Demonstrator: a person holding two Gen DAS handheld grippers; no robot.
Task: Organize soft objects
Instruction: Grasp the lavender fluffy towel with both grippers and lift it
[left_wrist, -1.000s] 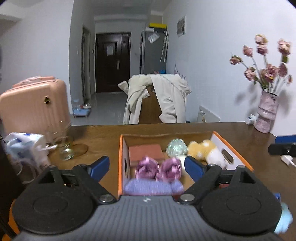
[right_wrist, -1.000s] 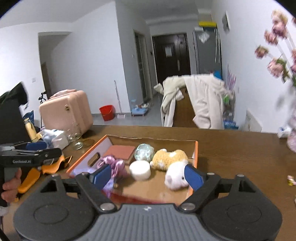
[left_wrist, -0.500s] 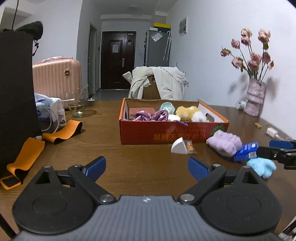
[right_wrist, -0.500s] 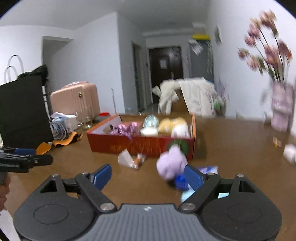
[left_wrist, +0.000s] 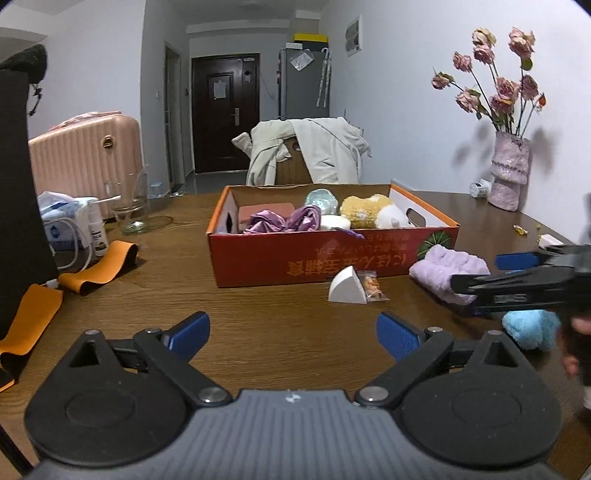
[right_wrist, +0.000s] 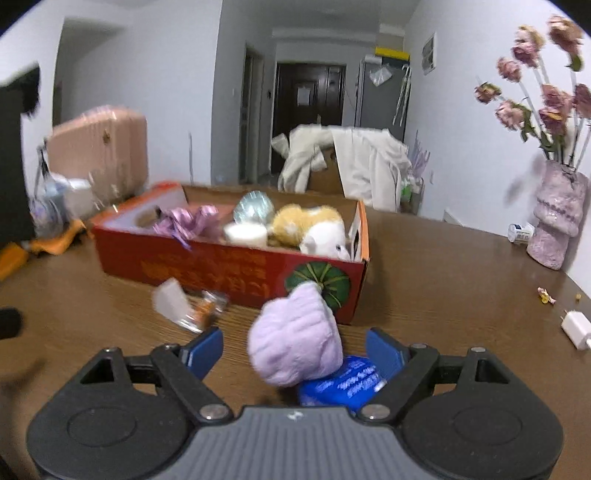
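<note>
A red cardboard box (left_wrist: 280, 258) (right_wrist: 221, 264) on the wooden table holds a purple satin bow (left_wrist: 284, 219), a yellow-and-white plush (left_wrist: 373, 212) (right_wrist: 314, 225), a white round pad and a pale green ball. A lilac fluffy cloth (left_wrist: 445, 271) (right_wrist: 295, 338) lies by the box's right front corner, resting on a blue packet (right_wrist: 343, 382). A light blue plush (left_wrist: 530, 326) lies to its right. My right gripper (right_wrist: 295, 350) is open with the lilac cloth between its fingers, apart from both. My left gripper (left_wrist: 293, 332) is open and empty over bare table before the box.
A white wedge and a snack wrapper (left_wrist: 356, 286) lie before the box. Orange bands (left_wrist: 98, 267), a glass (left_wrist: 127, 206) and a white bag sit at the left. A vase of flowers (left_wrist: 508, 173) stands at the right, with a white charger (right_wrist: 576, 328) nearby.
Both grippers pulled back from over the box to the table's front. The right gripper then closed in on the lilac cloth, which now sits between its open fingers.
</note>
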